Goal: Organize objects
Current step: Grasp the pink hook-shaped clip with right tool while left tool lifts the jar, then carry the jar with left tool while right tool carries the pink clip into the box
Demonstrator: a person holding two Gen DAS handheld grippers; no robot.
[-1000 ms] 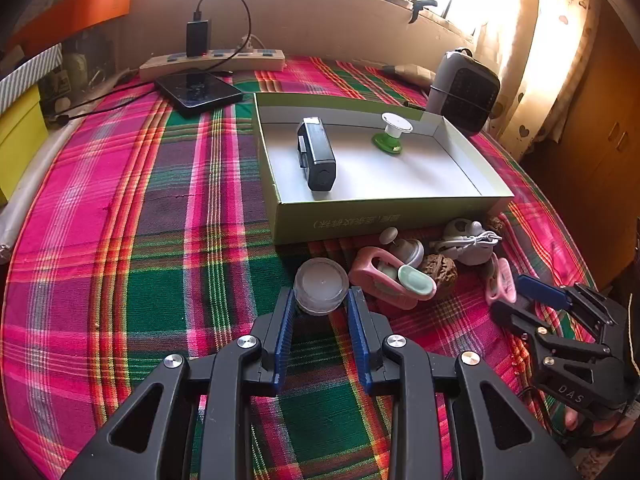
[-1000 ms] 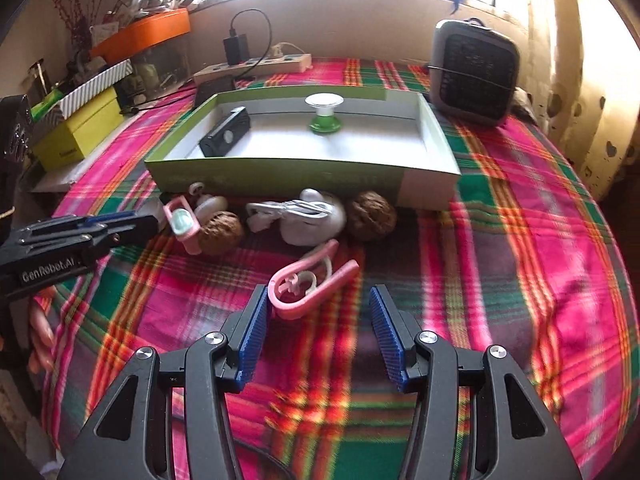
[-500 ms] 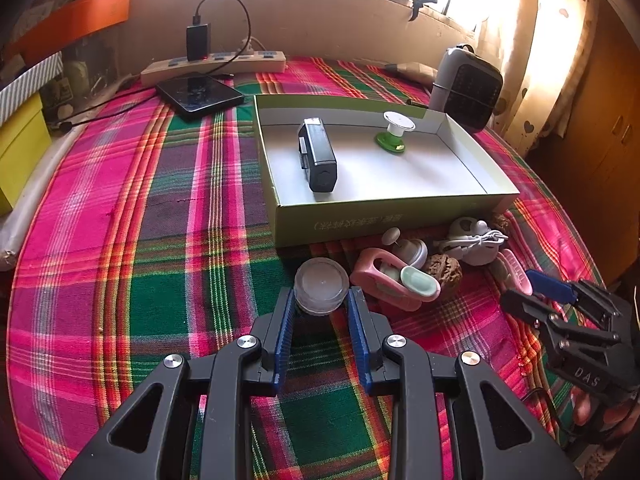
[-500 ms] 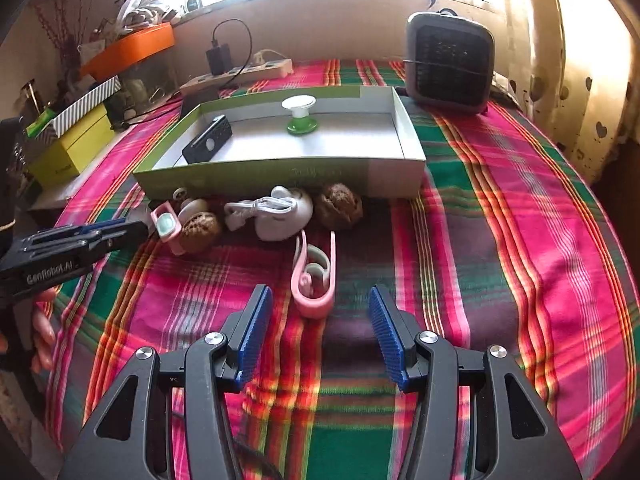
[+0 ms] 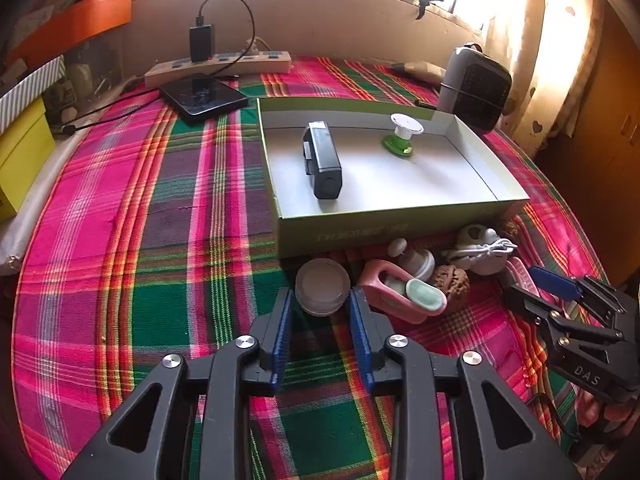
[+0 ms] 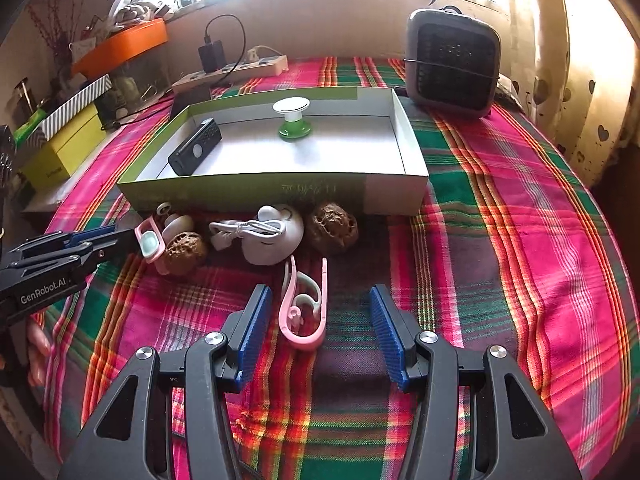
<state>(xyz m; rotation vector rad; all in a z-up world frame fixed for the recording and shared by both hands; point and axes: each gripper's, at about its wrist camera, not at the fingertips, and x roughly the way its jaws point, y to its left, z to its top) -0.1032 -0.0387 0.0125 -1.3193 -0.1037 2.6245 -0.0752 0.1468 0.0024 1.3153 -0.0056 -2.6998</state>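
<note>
Plaid cloth (image 6: 500, 240); left gripper (image 5: 322, 308) jaws clamp round jar (image 5: 322, 286); right gripper (image 6: 320, 320) jaws apart around pink clip (image 6: 306, 308), lengthwise.

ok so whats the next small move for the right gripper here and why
Probably ease the right gripper forward and close on the pink clip. Its jaws stand wide open with the clip lying on the cloth between them, untouched, aligned lengthwise with the fingers. The green box just beyond has room. The left gripper looks shut on the round lidded jar, so it is occupied.
</note>
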